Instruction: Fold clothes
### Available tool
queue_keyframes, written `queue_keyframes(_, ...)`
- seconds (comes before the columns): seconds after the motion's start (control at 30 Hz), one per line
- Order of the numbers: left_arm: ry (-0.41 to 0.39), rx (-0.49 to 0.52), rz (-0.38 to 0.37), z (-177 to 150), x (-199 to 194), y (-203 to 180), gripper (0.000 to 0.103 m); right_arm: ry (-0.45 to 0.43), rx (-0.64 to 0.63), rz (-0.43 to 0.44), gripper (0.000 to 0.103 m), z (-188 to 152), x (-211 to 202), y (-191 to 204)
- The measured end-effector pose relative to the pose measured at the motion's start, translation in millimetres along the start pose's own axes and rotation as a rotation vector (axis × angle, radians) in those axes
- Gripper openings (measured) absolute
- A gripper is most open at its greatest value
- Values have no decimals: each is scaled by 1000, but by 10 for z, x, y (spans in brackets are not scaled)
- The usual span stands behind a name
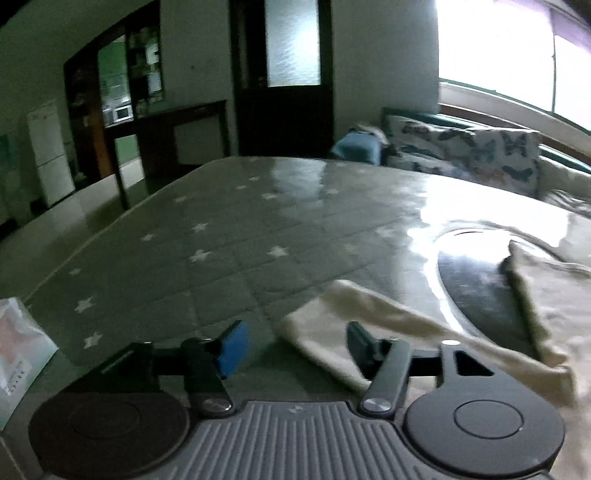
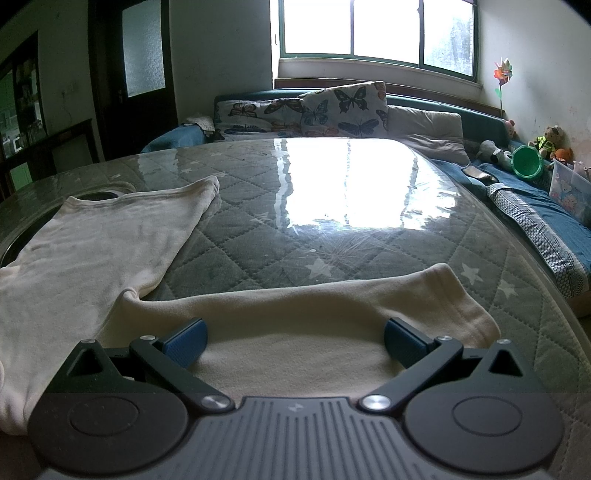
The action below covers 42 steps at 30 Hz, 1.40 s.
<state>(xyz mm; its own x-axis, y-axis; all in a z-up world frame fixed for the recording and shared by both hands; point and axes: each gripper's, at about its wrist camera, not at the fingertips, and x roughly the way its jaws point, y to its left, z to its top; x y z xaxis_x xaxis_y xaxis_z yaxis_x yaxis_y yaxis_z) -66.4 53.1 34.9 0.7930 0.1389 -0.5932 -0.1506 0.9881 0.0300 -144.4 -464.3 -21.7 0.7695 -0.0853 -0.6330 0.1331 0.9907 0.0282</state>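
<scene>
Cream shirt (image 2: 92, 251) flat beneath wide-spread right hand-held gripper (image 2: 295, 341)

Quilted, star-printed worktop (image 2: 258, 251) under glossy clear film, sofa behind

Butterfly cushions (image 2: 325, 107) lean against the sofa back beyond the worktop's far edge, below a bright window (image 2: 376, 29). Stuffed toys (image 2: 550, 142) and a green bucket (image 2: 526, 162) sit past the right edge. A dark door (image 1: 284, 74) and white fridge (image 1: 50, 151) stand beyond the left edge.

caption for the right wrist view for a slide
Open right gripper poised over a sleeve of the cream long-sleeved top spread on the grey star-patterned quilted table.
</scene>
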Motion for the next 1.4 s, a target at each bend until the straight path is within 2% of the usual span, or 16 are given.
queue_keyframes(0.07, -9, 20, -46, 5, -97, -106, 76, 1, -1, 0, 103, 1, 2, 0)
queue_keyframes(0.17, -23, 81, -157, -9, -251, -334, 76, 2, -3, 1, 103, 2, 1, -2)
queue_keyframes(0.37, -37, 252, -398, -184, -513, -898, 67, 2, -3, 4, 103, 3, -2, -19)
queue_keyframes(0.43, -30, 291, -468, -260, -568, -1063, 61, 1, -3, 4, 103, 4, 0, -21)
queue_keyframes(0.6, 4, 380, -577, -459, -648, -1368, 58, 1, -2, 4, 103, 7, -4, -18)
queue_keyframes(0.8, 29, 473, -626, -680, -715, -1472, 59, 21, -19, 5, 103, 36, 10, -4)
queue_keyframes(0.97, -1, 559, -628, -843, -823, -1529, 60, 30, -18, -28, 103, 51, -59, 73)
queue_keyframes(1.13, -15, 575, -640, -814, -861, -1519, 60, -54, -102, 53, 103, 41, -435, 422)
queue_keyframes(1.27, -38, 577, -651, -800, -914, -1511, 60, -58, -183, 183, 103, 12, -574, 806)
queue_keyframes(1.4, -25, 599, -652, -849, -904, -1516, 61, -65, -301, 246, 103, -89, -574, 1182)
